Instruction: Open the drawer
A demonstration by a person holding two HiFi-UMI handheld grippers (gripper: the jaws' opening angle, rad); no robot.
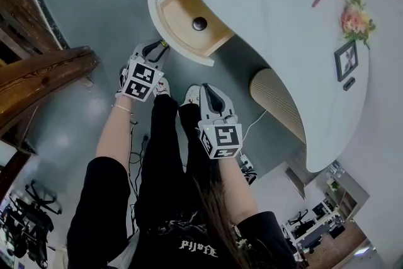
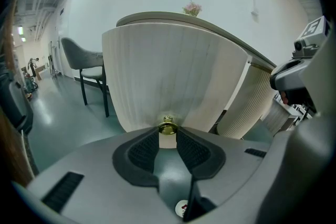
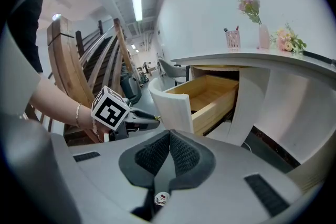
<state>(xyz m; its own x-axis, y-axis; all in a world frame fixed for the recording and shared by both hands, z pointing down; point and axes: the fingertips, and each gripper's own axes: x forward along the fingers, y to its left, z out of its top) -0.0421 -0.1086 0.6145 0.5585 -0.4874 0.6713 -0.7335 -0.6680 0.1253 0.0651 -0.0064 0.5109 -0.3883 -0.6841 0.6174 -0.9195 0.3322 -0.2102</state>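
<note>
- Drawer of light wood with a curved white front [image 1: 182,12] stands open, out from under the top of the rounded white desk [image 1: 264,3]. Its back part is hidden below that top.
- A small dark round thing [image 1: 199,23] lies inside the drawer; I cannot tell what it is.
- The small brass knob [image 2: 167,126] on the drawer front is almost covered by the left gripper [image 1: 157,50] in the head view. Only the left gripper view shows it clearly.
- The left gripper has its jaws narrow, closed on the brass knob at their tips.
- The right gripper [image 3: 169,138] has its jaws together with nothing between them. It is apart from the drawer, and in the head view it shows in front of the person's black trousers.
- The desk top carries pink flowers [image 1: 356,19] and a small dark picture frame [image 1: 346,60]. A ribbed beige column [image 1: 274,94] stands under the desk.
- The floor [image 1: 94,3] is smooth and grey-green.
- A brown wooden staircase [image 1: 38,72] is at the left, and a grey chair [image 2: 84,60] stands beyond the drawer.
</note>
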